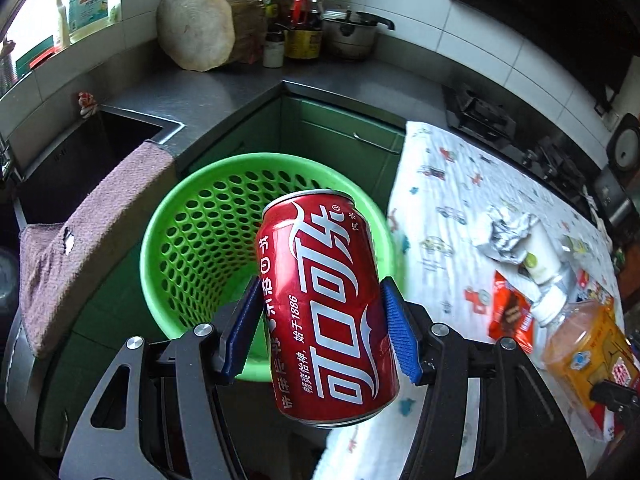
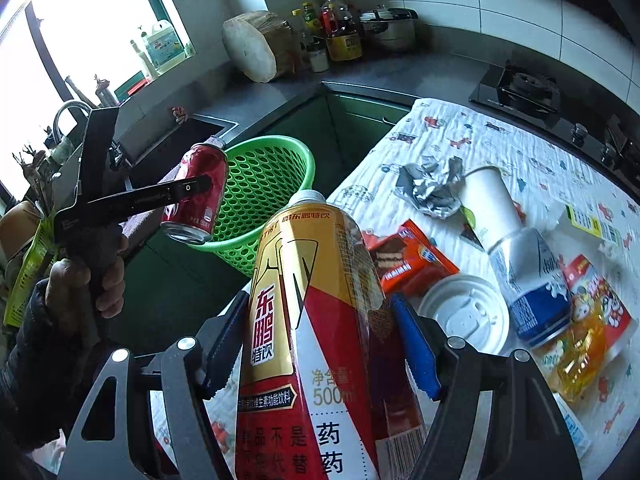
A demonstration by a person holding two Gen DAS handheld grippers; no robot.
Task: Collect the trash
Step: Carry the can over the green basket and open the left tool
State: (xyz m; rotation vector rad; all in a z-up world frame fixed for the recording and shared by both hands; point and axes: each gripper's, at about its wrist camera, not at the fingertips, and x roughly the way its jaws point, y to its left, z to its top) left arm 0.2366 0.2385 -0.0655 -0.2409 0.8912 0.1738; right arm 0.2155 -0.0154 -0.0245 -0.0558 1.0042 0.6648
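Note:
My left gripper (image 1: 320, 328) is shut on a red cola can (image 1: 326, 304) and holds it in the air over the near rim of a green perforated trash basket (image 1: 200, 240). The same can (image 2: 196, 192) and basket (image 2: 264, 188) show in the right wrist view, with the can beside the basket's left rim. My right gripper (image 2: 320, 344) is shut on a gold and red drink bottle (image 2: 312, 320) and holds it above the near edge of the table. That bottle also shows at the right in the left wrist view (image 1: 588, 352).
A table with a patterned cloth (image 2: 500, 140) holds crumpled foil (image 2: 432, 188), a paper cup (image 2: 492, 204), an orange snack wrapper (image 2: 412, 260), a white lid (image 2: 464, 316) and other packaging. A sink (image 1: 80, 156) with a towel (image 1: 92, 232) lies left. A stove (image 2: 520, 88) is behind the table.

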